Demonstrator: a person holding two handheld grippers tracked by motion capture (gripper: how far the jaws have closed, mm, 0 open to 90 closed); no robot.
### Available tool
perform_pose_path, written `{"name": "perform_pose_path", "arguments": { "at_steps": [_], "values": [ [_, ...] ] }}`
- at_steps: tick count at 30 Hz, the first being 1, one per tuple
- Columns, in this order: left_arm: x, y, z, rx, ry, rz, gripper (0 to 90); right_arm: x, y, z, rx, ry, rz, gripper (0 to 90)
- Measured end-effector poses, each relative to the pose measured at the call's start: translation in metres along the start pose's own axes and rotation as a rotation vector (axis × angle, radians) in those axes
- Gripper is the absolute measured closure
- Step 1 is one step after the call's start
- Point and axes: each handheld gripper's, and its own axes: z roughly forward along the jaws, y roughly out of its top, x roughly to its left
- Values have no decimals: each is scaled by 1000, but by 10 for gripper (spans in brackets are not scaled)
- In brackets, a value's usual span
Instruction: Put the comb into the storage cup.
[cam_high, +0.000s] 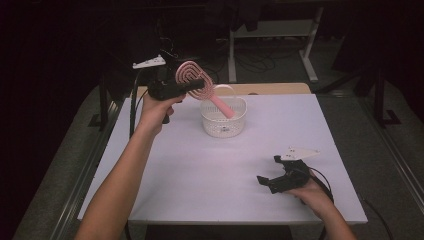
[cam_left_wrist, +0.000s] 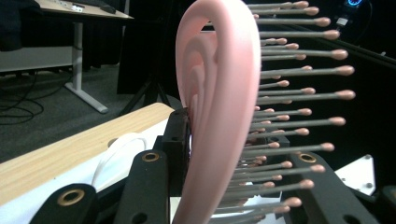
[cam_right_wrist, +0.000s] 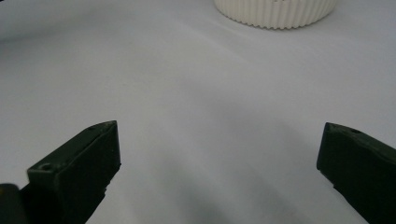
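High view
- Left gripper (cam_high: 192, 86): raised above the far left part of the counter (cam_high: 175, 170), pointing toward the basket; fingers clamped on the head of the pink hairbrush (cam_high: 196, 80).
- Pink hairbrush: held tilted; oval head up and left of the basket, handle (cam_high: 222, 106) slanting down to the right into the white basket (cam_high: 223, 120).
- White basket: round, perforated wall, thin white bail handle; stands on the counter at its far middle, just right of the left gripper.
- Right gripper (cam_high: 261, 180): low over the near right part of the counter, held in the person's right hand (cam_high: 312, 192); fingers apart, nothing between them; well apart from the basket.
- Left hand (cam_high: 156, 107): wrapped around the body of the left gripper, forearm coming in from the bottom edge.
- Counter: white top, wooden strip along the far edge.

Left gripper view
- Left gripper (cam_left_wrist: 219, 163): fingers pressed on the brush head from both sides, one on the smooth back, one on the bristle side.
- Pink hairbrush (cam_left_wrist: 219, 93): seen edge-on, rising upright between the fingers; bristles (cam_left_wrist: 303, 112) with rounded pink tips point right.
- Background: wooden counter edge (cam_left_wrist: 70, 149) at lower left, dark floor and a desk leg beyond.

Right gripper view
- Right gripper (cam_right_wrist: 219, 163): fingers wide apart at the lower corners, bare white counter (cam_right_wrist: 187, 93) between them.
- White basket (cam_right_wrist: 275, 11): ribbed lower wall at the top edge, ahead of the fingers, not touching them.
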Motion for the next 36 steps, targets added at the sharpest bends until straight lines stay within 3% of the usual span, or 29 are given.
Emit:
{"name": "perform_pose_path", "arguments": {
  "at_steps": [8,17,36],
  "values": [
    [7,-2,18,-5,27,-2,645,0,0,0,2,1,-1,0],
    [19,-11,36,26,53,-14,645,0,0,0,1,1,0,0],
    [39,-38,67,75,99,-93,645,0,0,-1,-2,0,-1,0]
  ]
}}
